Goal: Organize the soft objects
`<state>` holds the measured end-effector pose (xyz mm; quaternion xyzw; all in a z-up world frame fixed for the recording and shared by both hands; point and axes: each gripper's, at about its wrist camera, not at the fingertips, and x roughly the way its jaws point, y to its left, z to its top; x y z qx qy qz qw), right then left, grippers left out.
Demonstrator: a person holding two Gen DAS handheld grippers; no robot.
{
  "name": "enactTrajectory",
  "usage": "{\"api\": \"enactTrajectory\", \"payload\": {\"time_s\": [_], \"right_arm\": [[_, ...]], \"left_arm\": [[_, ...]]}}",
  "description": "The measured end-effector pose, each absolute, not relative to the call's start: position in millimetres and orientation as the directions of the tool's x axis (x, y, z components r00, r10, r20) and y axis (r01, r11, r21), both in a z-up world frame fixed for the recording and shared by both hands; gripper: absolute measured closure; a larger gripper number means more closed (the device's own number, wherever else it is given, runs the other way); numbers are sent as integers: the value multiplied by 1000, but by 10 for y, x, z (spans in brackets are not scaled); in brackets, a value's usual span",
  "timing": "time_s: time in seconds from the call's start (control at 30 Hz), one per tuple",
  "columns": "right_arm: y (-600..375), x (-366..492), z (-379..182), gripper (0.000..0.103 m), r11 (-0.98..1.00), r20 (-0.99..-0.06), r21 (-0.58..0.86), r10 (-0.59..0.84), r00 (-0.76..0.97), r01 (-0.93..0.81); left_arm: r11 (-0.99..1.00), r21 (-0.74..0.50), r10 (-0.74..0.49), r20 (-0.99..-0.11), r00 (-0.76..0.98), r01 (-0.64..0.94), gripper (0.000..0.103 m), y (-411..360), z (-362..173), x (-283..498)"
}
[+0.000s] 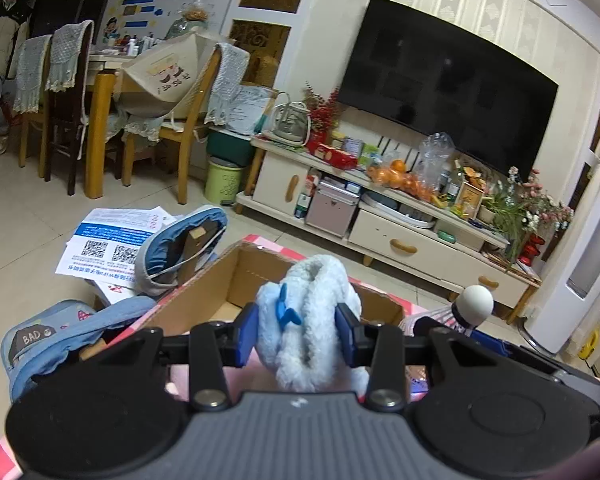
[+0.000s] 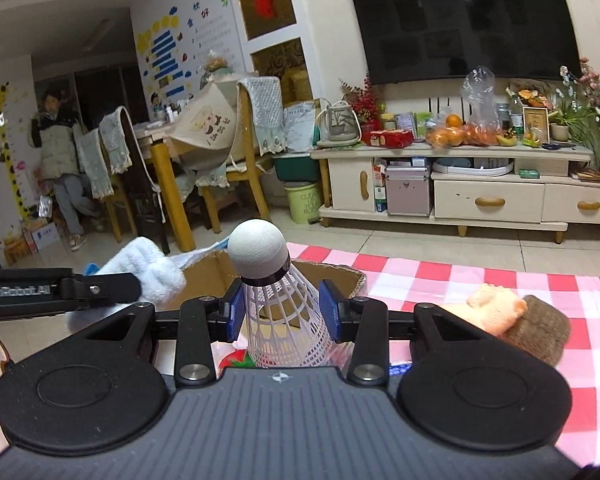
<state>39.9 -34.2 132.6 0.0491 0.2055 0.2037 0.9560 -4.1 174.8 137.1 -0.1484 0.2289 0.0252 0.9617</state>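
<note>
Pink-and-white checked cloth (image 2: 460,280) covers the work surface, seen at the right of the right wrist view; tiled floor, a TV cabinet (image 2: 452,184) and a dark screen (image 2: 468,20) fill the background. Much of both views is blocked by the gripper bodies. The cardboard box (image 1: 236,276) is cut off at its near side, and its floor is only partly seen. The left gripper (image 1: 298,330) is clamped on a pale blue plush toy (image 1: 312,312) above the box. The right gripper (image 2: 281,312) is clamped on an oversized white shuttlecock (image 2: 278,292). An orange-and-brown plush (image 2: 516,320), half hidden, lies on the cloth at right.
</note>
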Motion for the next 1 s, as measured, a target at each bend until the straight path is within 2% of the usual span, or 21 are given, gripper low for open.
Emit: {"api": "enactTrajectory", "payload": {"time_s": [0.17,0.37,0.43,0.57,0.63,0.7,1.0], "right_arm": [[-253,511,1263,54,913,-399,154,407,822,-377],[-146,567,1204,47,915,-417,133,400,816,-381],[-130,555,1201,35,916,-420,124,397,816,-381],[-141,497,1231,26,918,-406,114,391,826,-379],[-166,424,1263,11,920,-385,109,388,838,-376],[-194,355,1284,6,925,-365,104,378,851,-367],[-403,98,1326,3,938,-319,122,347,882,-325]], "left_arm": [[951,-273,3,-462,887,-146,63,1808,1337,24],[952,-262,16,-479,878,-160,63,1815,1295,75],[953,-254,21,-484,875,-164,62,1794,1288,88],[956,-241,30,-488,873,-168,61,1753,1289,106],[958,-233,35,-490,871,-169,60,1735,1287,119],[958,-229,37,-490,871,-170,59,1720,1287,125],[963,-211,46,-490,871,-170,51,1637,1297,153]]}}
